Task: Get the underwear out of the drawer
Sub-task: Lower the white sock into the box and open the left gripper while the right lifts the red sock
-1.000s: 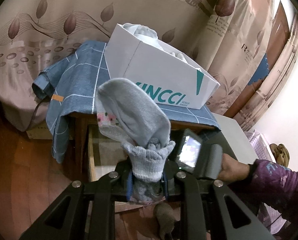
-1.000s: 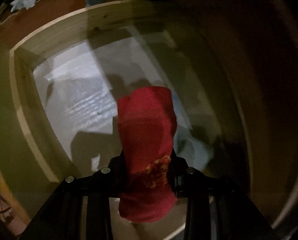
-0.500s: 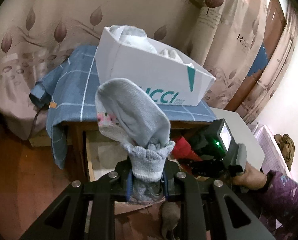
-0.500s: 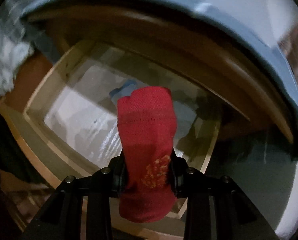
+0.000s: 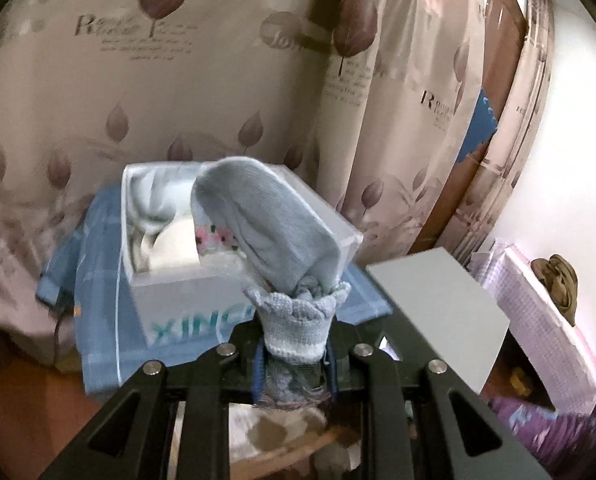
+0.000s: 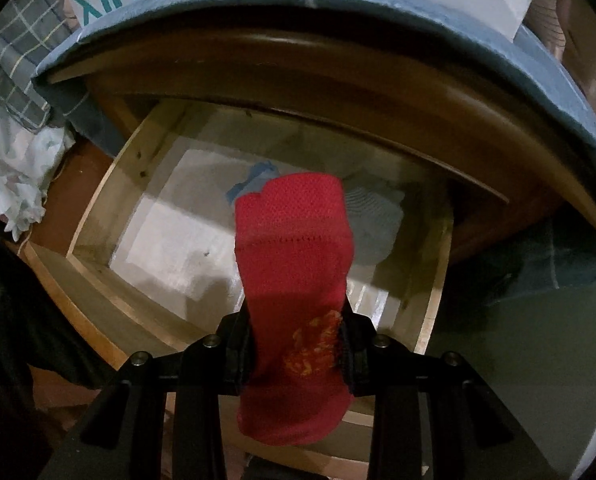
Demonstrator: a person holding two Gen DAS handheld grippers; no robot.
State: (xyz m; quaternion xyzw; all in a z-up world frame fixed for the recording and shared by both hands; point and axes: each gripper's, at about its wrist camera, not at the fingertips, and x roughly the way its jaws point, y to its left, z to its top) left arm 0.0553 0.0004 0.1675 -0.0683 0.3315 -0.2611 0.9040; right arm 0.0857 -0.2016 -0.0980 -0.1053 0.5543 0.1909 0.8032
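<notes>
The left gripper [image 5: 294, 354] is closed on one grey sock [image 5: 266, 224], high in the middle of the frame before the white box [image 5: 186, 288]. The right gripper [image 6: 298, 350] clamps one red sock [image 6: 294, 264] above the open drawer [image 6: 98, 200], whose left half is bare. Two light garments [image 6: 371, 216] lie at its upper right, under the table edge.

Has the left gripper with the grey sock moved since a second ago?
Yes. The left gripper rose: the white shoebox now sits lower, its inside showing.

Knit grey sock [image 5: 274, 236]; mesh red cloth [image 6: 294, 248] (matt); bare wood drawer [image 6: 94, 208].
</notes>
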